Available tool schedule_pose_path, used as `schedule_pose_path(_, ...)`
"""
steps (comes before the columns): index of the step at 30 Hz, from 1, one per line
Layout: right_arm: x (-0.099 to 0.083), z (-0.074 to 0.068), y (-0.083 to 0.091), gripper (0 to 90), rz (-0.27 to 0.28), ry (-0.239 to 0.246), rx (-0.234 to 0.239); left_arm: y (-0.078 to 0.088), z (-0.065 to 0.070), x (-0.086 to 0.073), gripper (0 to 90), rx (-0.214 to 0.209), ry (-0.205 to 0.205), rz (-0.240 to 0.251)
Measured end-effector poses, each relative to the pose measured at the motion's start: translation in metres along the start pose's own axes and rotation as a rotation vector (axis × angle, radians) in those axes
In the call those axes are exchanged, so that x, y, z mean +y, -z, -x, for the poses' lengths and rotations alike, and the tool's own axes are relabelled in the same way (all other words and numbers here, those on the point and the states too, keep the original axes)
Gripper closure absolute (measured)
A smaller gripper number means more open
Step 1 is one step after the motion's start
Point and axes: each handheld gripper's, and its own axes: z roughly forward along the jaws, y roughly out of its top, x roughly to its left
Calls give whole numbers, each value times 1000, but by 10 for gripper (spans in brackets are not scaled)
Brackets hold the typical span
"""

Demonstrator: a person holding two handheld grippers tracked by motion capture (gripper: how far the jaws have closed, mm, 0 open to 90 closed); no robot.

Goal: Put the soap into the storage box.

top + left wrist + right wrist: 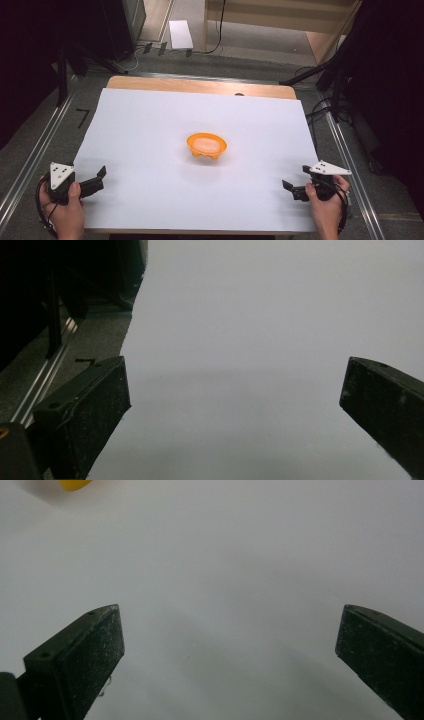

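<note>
Holding a gripper in each hand, I have both resting near the near corners of the table, well apart from the orange bowl (206, 145) that sits alone at the middle of the white sheet (150, 125). My left gripper (97, 179) has its black jaws spread wide with nothing between them; in the left gripper view (235, 400) they frame bare white paper, and the right jaw is cut off by the frame's edge. My right gripper (290, 187) is likewise gaping and holds nothing; in the right gripper view (230, 645) the jaw pads look matte, flat-faced and speckled with pale dust. Only a sliver of the bowl (75, 484) shows at the top left there, the rest cut off. From the high view the bowl looks like smooth plastic, with a wavy lower edge, and its inside holds a paler, pinkish patch that I cannot make out. Each gripper carries a grey three-cornered plate dotted with small dark marks, too small to read. I see no legible writing anywhere. A strip of pale wooden tabletop (200, 85) shows beyond the sheet's far edge. The surroundings on both sides fall into darkness, where stands and cables are hard to tell apart.
</note>
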Motion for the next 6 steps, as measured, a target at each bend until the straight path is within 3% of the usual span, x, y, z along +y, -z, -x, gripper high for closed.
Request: schedule_pose_path(6, -10, 6, 10, 0, 13, -30, -16, 0, 0, 0, 2, -1, 2, -1)
